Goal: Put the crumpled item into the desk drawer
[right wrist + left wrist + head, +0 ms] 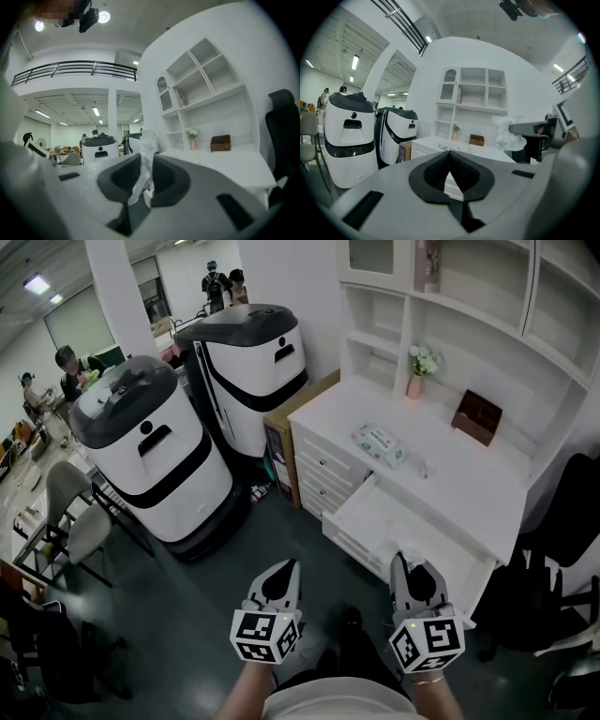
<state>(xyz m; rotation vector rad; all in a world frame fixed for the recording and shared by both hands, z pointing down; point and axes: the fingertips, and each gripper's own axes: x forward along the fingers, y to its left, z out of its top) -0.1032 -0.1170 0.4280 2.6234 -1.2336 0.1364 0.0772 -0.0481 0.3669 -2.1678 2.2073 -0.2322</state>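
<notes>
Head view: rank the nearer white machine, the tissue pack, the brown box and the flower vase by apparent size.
1. white machine
2. tissue pack and brown box: look about alike, so not ranked
3. flower vase, smallest

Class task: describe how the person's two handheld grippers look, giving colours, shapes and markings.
Both the left gripper and the right gripper have light grey shells tapering to two jaws lined with black ribbed pads. Each carries a white cube printed with black square markers at its rear. No cables show, and no sleeves reach the wrists.
</notes>
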